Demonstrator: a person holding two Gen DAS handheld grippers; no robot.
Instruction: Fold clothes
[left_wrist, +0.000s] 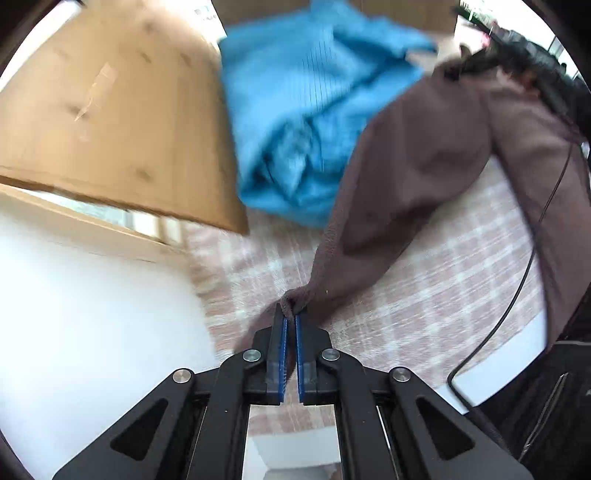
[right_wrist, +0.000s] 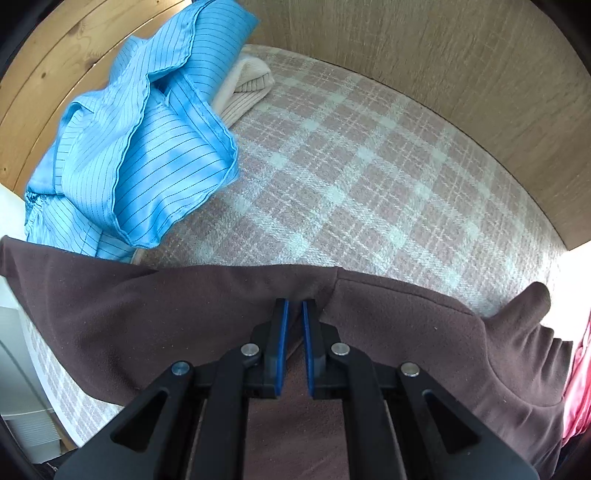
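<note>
Brown garment lifted above plaid cloth, unfolded; an edge is clamped by left gripper and right gripper. Blue striped garment heaped beyond, unfolded. Folding barely begun.

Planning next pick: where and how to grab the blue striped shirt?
Grip the blue striped shirt by its raised folded hem edge facing the bare checked blanket. Come from above on that side; the edge stands proud, the rest is crumpled against the wooden board.
</note>
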